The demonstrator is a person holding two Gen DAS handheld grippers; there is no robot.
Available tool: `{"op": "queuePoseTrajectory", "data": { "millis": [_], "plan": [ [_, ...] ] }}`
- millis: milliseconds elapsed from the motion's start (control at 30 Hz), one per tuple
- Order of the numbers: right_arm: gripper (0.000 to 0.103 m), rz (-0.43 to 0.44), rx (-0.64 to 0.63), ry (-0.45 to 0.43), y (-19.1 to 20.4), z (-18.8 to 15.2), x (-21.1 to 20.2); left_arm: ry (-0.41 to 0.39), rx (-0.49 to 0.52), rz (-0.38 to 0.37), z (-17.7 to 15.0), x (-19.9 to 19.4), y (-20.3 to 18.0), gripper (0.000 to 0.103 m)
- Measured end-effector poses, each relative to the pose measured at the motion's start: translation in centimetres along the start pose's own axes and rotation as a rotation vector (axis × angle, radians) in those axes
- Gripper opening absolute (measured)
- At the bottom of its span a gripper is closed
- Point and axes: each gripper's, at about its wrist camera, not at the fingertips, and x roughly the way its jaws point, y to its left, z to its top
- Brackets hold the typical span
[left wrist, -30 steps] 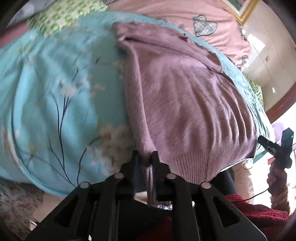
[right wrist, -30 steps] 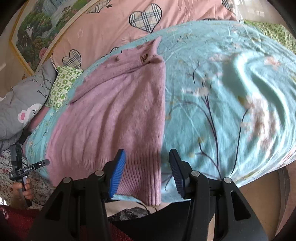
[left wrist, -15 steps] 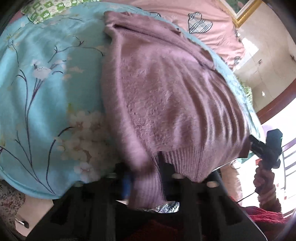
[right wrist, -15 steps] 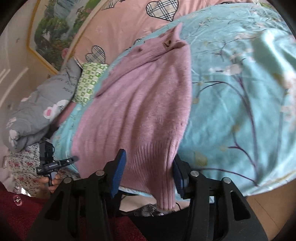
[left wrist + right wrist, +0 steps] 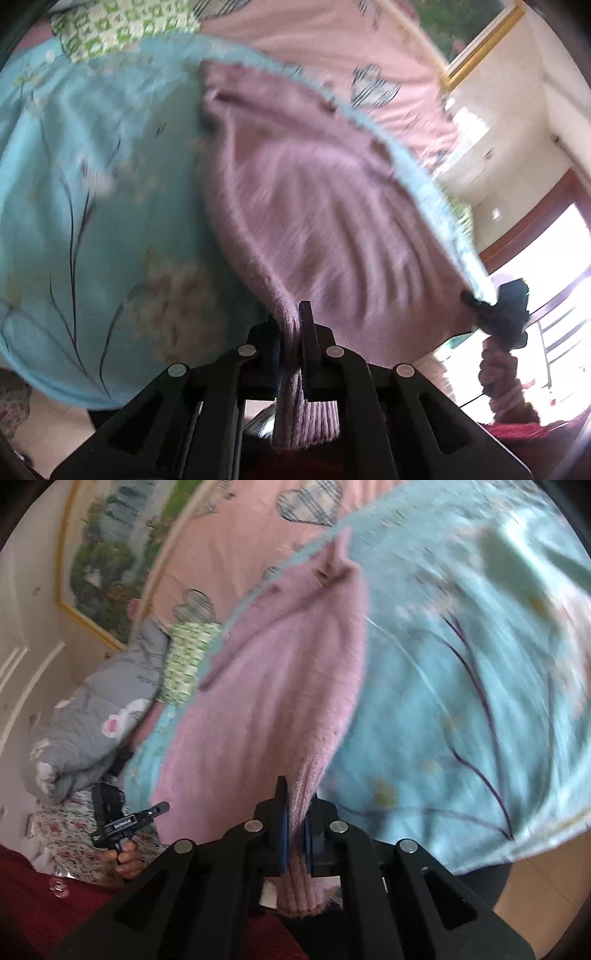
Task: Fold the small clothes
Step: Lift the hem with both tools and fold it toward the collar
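Note:
A mauve-pink knit sweater (image 5: 314, 206) lies lengthwise on a light blue floral bedspread (image 5: 92, 206); it also shows in the right wrist view (image 5: 266, 686). My left gripper (image 5: 293, 332) is shut on the sweater's ribbed hem at its left corner. My right gripper (image 5: 295, 812) is shut on the ribbed hem at its right corner, the hem hanging between the blue pads. The hem edge is lifted off the bed's near edge. Each view shows the other gripper at its side, the right one (image 5: 506, 314) and the left one (image 5: 122, 819).
A pink sheet with plaid hearts (image 5: 236, 542) lies beyond the bedspread. A green checked pillow (image 5: 184, 661) and a grey folded quilt (image 5: 96, 716) sit at the far left. A framed picture (image 5: 122, 554) hangs on the wall. The person's red clothing (image 5: 44, 904) is near.
My right gripper, open a second ago, has closed on the sweater's hem corner. The left gripper keeps its grip. Both have lifted the hem, and the views are blurred by motion.

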Motion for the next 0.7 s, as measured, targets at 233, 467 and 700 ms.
{"op": "queuePoseTrajectory", "data": {
  "millis": [233,467,700],
  "plan": [
    [0.007,0.051,-0.029,-0.108,2.1,4.2,-0.8,-0.136,0.013,-0.027,4.8,-2.4,-1.2,0.006],
    [0.007,0.101,-0.062,-0.21,3.8,11.1,0.7,-0.241,-0.006,-0.021,11.2,-1.9,-0.7,0.006],
    [0.007,0.039,-0.069,-0.244,3.9,18.5,5.2,-0.288,0.022,0.043,19.7,1.9,-0.7,0.006]
  ]
}}
